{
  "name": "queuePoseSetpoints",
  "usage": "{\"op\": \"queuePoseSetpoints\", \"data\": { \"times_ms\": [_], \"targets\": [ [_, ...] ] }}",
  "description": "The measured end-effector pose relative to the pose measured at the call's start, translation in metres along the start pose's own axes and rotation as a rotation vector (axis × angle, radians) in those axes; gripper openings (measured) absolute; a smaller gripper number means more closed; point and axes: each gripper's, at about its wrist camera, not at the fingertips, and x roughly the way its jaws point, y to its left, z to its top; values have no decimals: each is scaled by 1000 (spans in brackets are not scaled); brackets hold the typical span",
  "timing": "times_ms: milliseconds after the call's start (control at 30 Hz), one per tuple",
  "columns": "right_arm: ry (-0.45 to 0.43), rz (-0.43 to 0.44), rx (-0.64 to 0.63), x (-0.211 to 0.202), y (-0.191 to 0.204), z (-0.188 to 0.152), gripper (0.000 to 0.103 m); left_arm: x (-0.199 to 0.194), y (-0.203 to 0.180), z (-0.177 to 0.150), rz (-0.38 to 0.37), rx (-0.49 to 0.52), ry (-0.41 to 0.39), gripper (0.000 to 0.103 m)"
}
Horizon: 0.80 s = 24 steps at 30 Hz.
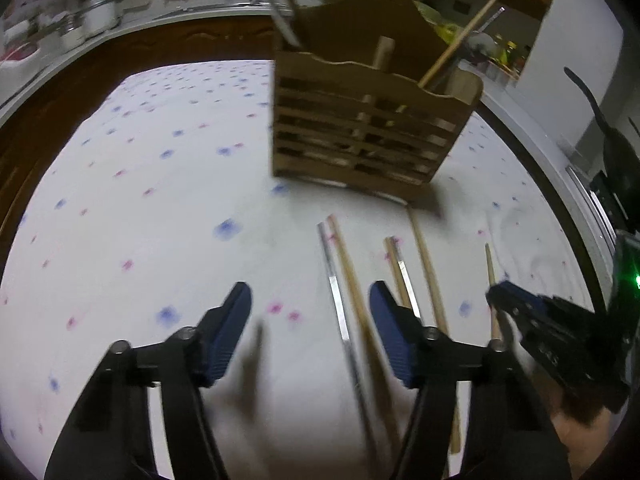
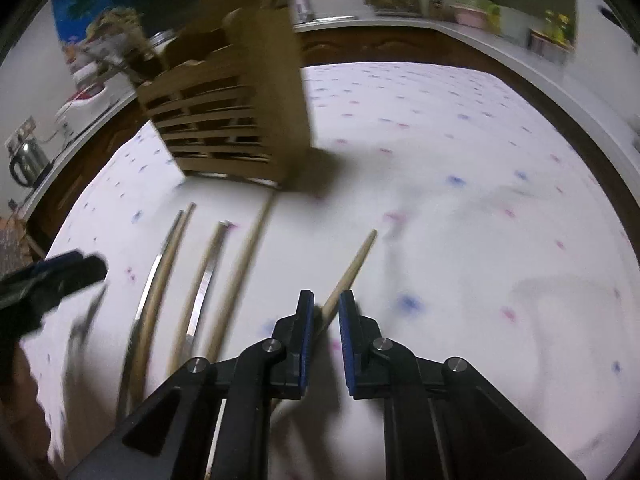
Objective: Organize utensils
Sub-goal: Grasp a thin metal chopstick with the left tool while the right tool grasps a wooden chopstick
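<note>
Left tool (image 1: 310,296): about half open, gripping nothing; poised low over the white spotted cloth (image 1: 160,208) on the surface. Between its blue pads (image 1: 230,332), lying flat on the cloth: a metal chopstick (image 1: 334,280) and, touching it, a wooden chopstick (image 1: 352,280). No contact visible between pads and either stick.

Just beyond the right-hand pad: a second pair (image 1: 400,272), one wooden and one metal, side by side. Next to those, a longer wooden stick (image 1: 428,264), far end reaching close to the foot of the holder.

Right tool (image 2: 325,300): nearly closed around a lone wooden chopstick (image 2: 356,260), set apart on the right of the row. Stick running aslant between the pads, against the left-hand pad, with a thin gap showing at the other; not clamped as far as visible. Far tip pointing away over bare cloth. Same tool seen from the left wrist at the right edge (image 1: 500,292), over that stick.

Wooden slatted holder (image 1: 356,132) upright at the back of the cloth, beyond the row. Inside: a wooden stick (image 1: 456,44) leaning out of the right part, metal sticks (image 1: 280,12) rising from the left part. Blurred in both views.
</note>
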Motion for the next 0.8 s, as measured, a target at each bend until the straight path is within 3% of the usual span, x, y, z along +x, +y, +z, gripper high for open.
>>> {"op": "queuePoseSetpoints", "data": {
  "times_ms": [200,433,567,667,800],
  "targets": [
    [-1,8,65,-9,-24,-1,12,25,-17,18,-21,41,51,36],
    [-10,14,84,2,-24,14,15,50,-25,22,-17,58,122,25],
    [-11,10,91,9,-27,22,15,55,-35,24,27,113,105,25],
    [-13,-8,67,15,-24,27,15,58,-41,23,47,146,105,6],
    [-19,-52,15,17,-16,27,11,55,-33,23,10,125,97,5]
  ]
}}
